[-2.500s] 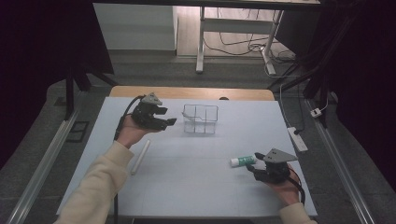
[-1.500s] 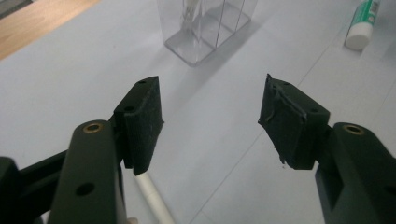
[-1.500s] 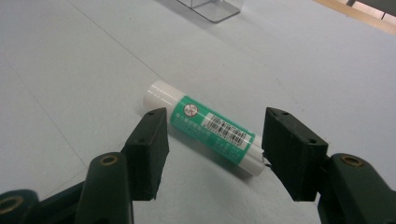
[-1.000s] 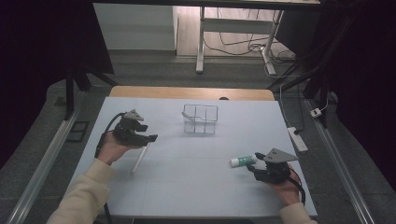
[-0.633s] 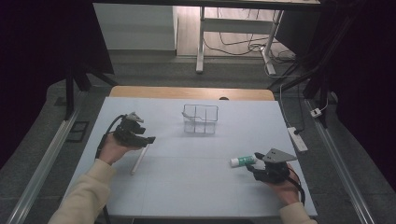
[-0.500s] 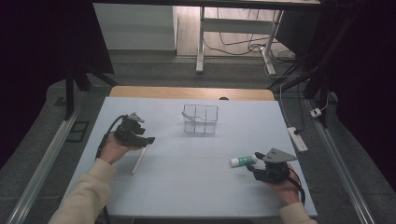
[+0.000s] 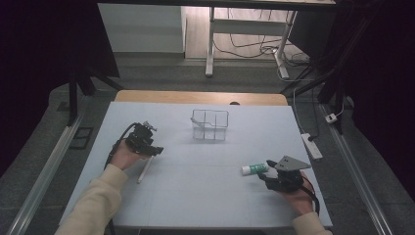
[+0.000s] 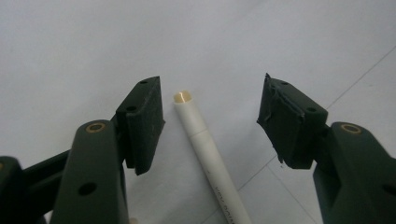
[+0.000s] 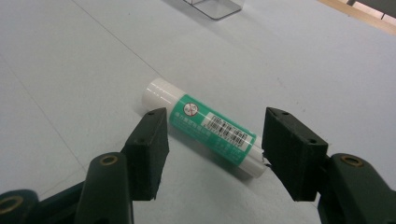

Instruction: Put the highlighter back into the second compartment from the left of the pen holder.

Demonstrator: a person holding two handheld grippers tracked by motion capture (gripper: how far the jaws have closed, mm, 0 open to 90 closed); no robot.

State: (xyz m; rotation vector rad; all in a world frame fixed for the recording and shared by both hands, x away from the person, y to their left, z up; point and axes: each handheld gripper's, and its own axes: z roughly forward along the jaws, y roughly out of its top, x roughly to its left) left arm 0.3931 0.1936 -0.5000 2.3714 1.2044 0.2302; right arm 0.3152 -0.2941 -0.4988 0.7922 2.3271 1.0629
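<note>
A thin white pen (image 8: 210,154) lies on the pale table, and my left gripper (image 8: 210,121) straddles its tip, open, with neither pad touching it. From above, the left gripper (image 7: 152,149) hangs low over the far end of the pen (image 7: 143,172) at the table's left. A white and green glue stick (image 9: 205,128) lies crosswise just beyond my right gripper (image 9: 215,140), whose jaws stand open on either side of it. In the high view the right gripper (image 7: 271,171) rests at the near right, beside the glue stick (image 7: 253,169).
A clear plastic divided container (image 7: 210,125) stands at the table's middle back; its corner (image 9: 215,7) shows in the right gripper view. A white power strip (image 7: 312,145) lies off the table's right edge. The table's far wooden edge (image 7: 200,97) borders the floor.
My left hand has come away from beside the container, moved toward the near left and sunk down over the pen. The right hand and the glue stick have stayed put.
</note>
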